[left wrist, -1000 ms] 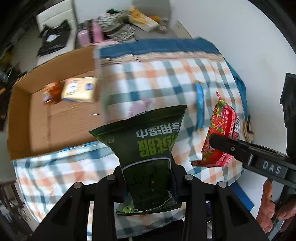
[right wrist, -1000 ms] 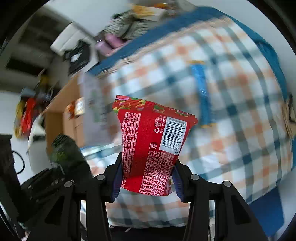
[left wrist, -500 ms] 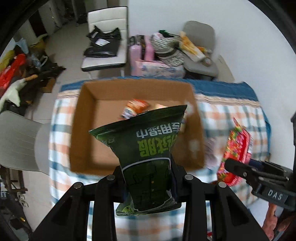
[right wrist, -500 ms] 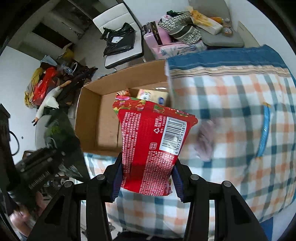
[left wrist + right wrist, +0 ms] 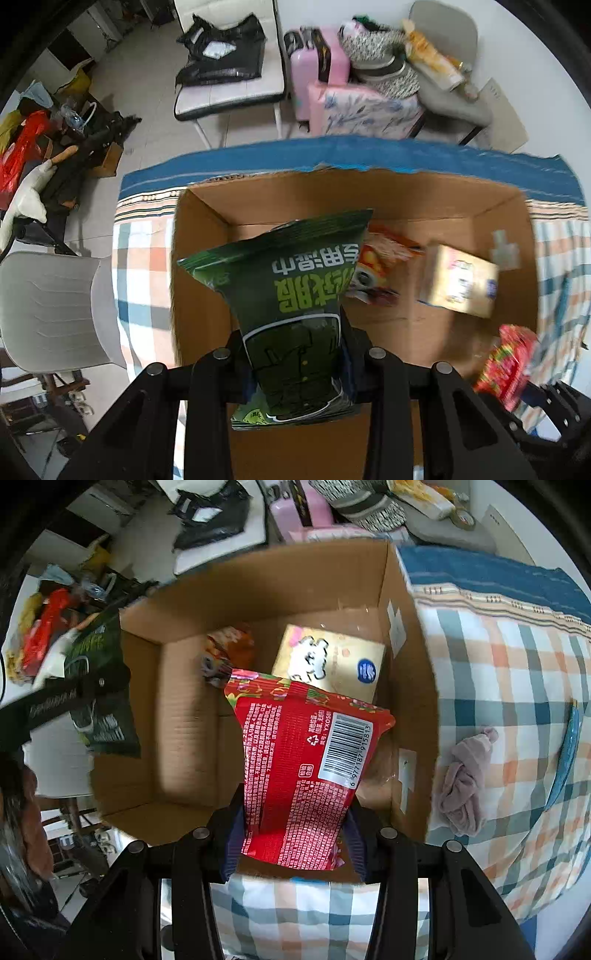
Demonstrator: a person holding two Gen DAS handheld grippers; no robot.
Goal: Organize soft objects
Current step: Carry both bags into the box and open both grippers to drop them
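On the plaid-covered table (image 5: 517, 672) stands the open cardboard box (image 5: 207, 266); the left gripper (image 5: 295, 354), clamped on the green packet (image 5: 291, 295), and the right gripper (image 5: 295, 834), clamped on the red packet (image 5: 303, 768), hover above it and should lower before releasing beside the yellow pack (image 5: 328, 661).

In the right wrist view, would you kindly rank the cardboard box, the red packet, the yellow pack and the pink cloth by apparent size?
1. cardboard box
2. red packet, though it sits nearest the camera
3. yellow pack and pink cloth: too alike to rank.
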